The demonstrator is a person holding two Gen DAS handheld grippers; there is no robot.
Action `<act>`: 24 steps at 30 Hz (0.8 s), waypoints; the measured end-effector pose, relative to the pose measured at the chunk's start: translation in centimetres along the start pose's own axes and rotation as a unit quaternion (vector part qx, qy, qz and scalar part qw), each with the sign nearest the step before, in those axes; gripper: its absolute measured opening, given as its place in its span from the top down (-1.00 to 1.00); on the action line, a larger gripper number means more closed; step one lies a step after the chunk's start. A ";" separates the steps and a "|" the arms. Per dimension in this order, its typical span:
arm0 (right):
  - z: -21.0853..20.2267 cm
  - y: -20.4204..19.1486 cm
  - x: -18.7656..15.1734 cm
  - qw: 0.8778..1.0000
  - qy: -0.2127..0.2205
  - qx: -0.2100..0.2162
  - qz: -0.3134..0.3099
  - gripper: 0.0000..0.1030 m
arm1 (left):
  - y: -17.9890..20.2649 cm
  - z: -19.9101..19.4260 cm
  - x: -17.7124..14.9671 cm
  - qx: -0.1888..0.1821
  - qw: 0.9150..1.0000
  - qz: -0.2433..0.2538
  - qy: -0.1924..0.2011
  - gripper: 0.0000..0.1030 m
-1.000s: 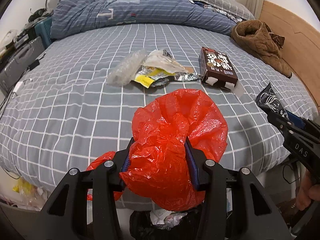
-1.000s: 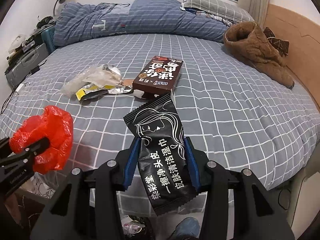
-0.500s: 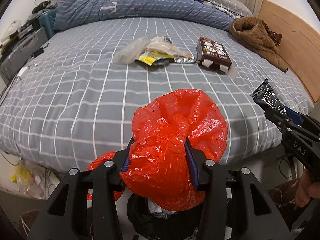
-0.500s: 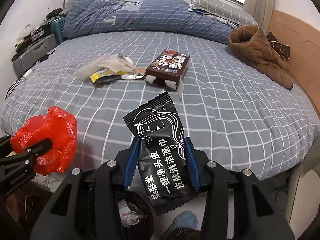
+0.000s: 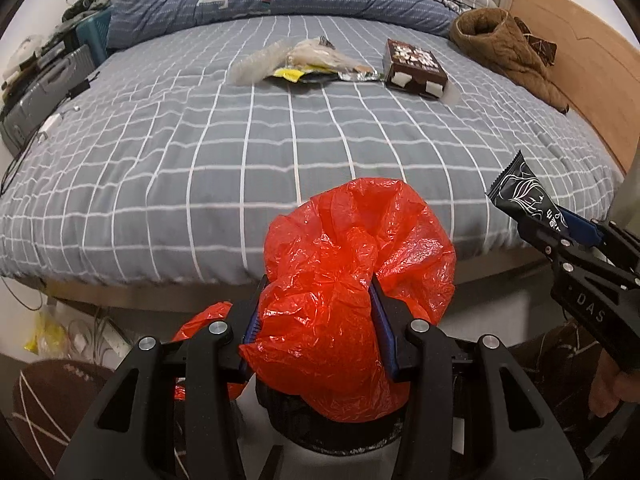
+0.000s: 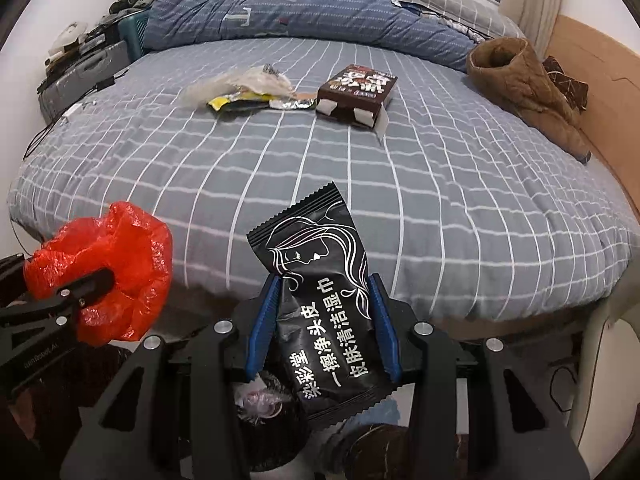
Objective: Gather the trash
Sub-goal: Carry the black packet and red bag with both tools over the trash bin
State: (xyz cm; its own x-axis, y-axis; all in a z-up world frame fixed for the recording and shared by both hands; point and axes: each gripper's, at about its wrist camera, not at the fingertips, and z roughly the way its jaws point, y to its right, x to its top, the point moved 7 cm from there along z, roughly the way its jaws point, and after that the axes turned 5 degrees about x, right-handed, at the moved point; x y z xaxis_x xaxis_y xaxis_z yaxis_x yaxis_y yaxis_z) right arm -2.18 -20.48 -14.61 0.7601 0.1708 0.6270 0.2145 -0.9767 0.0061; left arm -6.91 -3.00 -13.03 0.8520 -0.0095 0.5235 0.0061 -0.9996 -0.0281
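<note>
Grey checked cloth covered the bed [image 6: 400, 184], and most of the job's remainder lay on it: a brown box [image 6: 356, 90] sat far from the near edge, and just beside it, toward the left of the view, a heap of clear and yellow wrappers [image 6: 244, 88] lay loose on the cover, none of it collected yet. Below the bed's near edge stood a dark bin [image 5: 332, 428], with some crumpled rubbish already visible inside it in the right wrist view. The left tool [image 5: 316, 320] was clenched on a crumpled red plastic bag [image 5: 352, 280], which bulged out above and below the pads and hung above the bin's mouth. The right tool [image 6: 320, 324] gripped a black wet-wipe sachet [image 6: 320, 300] by its long edges, also held off the bed near the bin. So two pieces were in hand and seemingly about to be dropped, while the box and the wrapper heap were left for later trips. By my reckoning the task was perhaps near its middle, with neither held piece yet released into the bin.
</note>
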 end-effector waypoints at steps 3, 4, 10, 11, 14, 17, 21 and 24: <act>-0.3 -0.3 -1.5 1.000 -0.008 0.002 0.003 0.17 | 0.1 -0.2 -1.0 0.001 1.000 0.001 -0.007 0.14; -0.3 -0.3 -1.9 1.000 -0.011 0.002 0.004 0.17 | 0.1 -0.2 -1.3 0.002 1.000 0.002 -0.008 0.14; -0.6 -0.7 -4.6 1.000 -0.030 0.004 0.003 0.17 | 0.0 -0.5 -3.2 0.002 1.000 0.001 -0.023 0.14; -0.7 -0.7 -4.9 0.999 -0.032 0.004 0.003 0.17 | 0.0 -0.6 -3.6 -0.003 1.000 -0.003 -0.029 0.14; -0.8 -0.9 -6.1 0.999 -0.044 0.010 0.008 0.17 | 0.0 -1.0 -4.1 -0.006 0.999 -0.006 -0.036 0.14; -0.9 -0.9 -7.1 0.998 -0.055 0.008 0.012 0.17 | 0.1 -1.3 -4.8 -0.001 0.999 -0.008 -0.044 0.14; -1.3 -0.9 -8.2 0.997 -0.075 0.003 0.032 0.16 | 0.3 -1.1 -6.1 -0.002 0.998 -0.010 -0.065 0.14; -1.4 -0.9 -8.6 0.995 -0.085 -0.001 0.043 0.16 | 0.3 -1.1 -6.3 -0.004 0.997 -0.013 -0.070 0.14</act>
State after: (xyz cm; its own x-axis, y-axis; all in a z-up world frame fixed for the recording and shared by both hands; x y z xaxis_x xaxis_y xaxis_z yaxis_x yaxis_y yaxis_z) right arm -9.78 -21.23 -18.90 0.8684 0.1068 0.4842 0.1440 -0.9888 -0.0402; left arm -12.87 -3.31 -15.35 0.9164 0.0190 0.3999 0.0250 -0.9996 -0.0099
